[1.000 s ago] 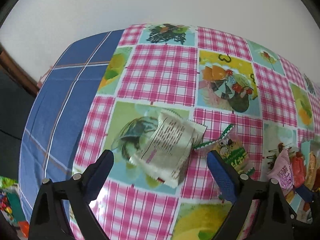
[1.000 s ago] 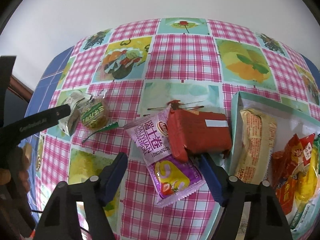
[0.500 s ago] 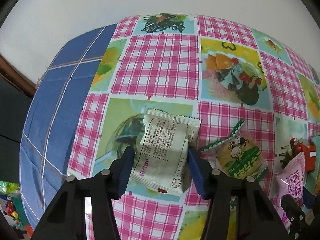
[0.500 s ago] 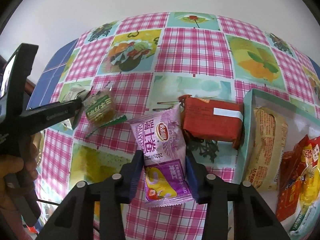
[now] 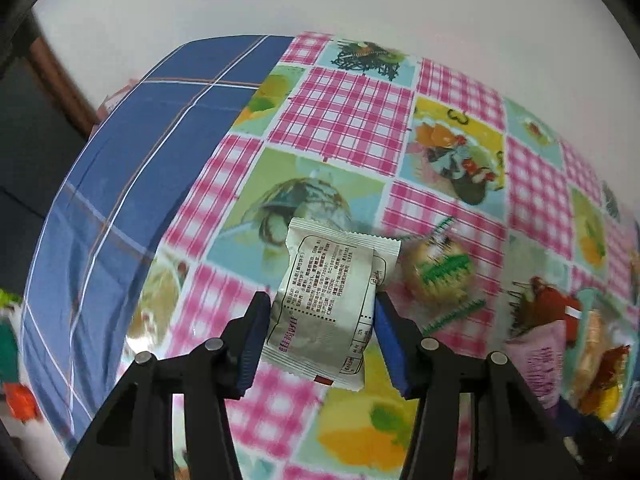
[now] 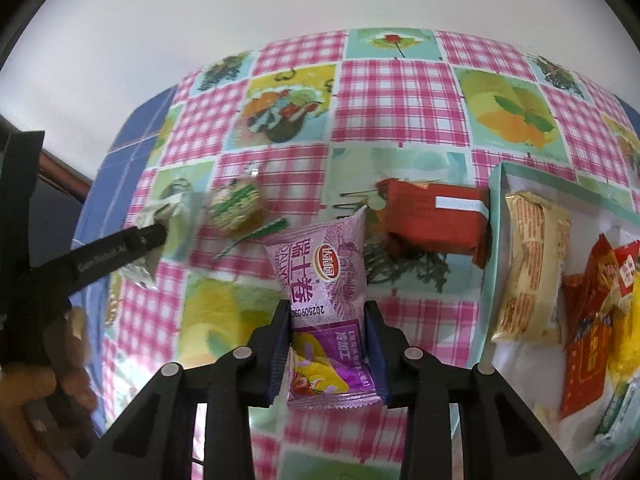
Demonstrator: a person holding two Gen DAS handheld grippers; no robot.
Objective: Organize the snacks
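I'm holding two snacks above a checked tablecloth (image 6: 392, 92). My left gripper (image 5: 318, 338) is pinching a white packet (image 5: 328, 304) by its sides, long axis pointing fwd along the fingers. My right gripper (image 6: 326, 344) is clamping a purple packet (image 6: 326, 280) the same way, its top sticking out ahead. The box (image 6: 496, 240), already holding several snacks, is lying just to the right of my right jaws, so that hand is nearer; the left is further off, w/ a green sweet (image 5: 438, 276) and red packet (image 6: 434, 218) lying loose between.

Black angular left gripper (image 5: 318, 340), black right gripper (image 6: 326, 354), blue-padded jaws, silver round screws, white lettering on one finger
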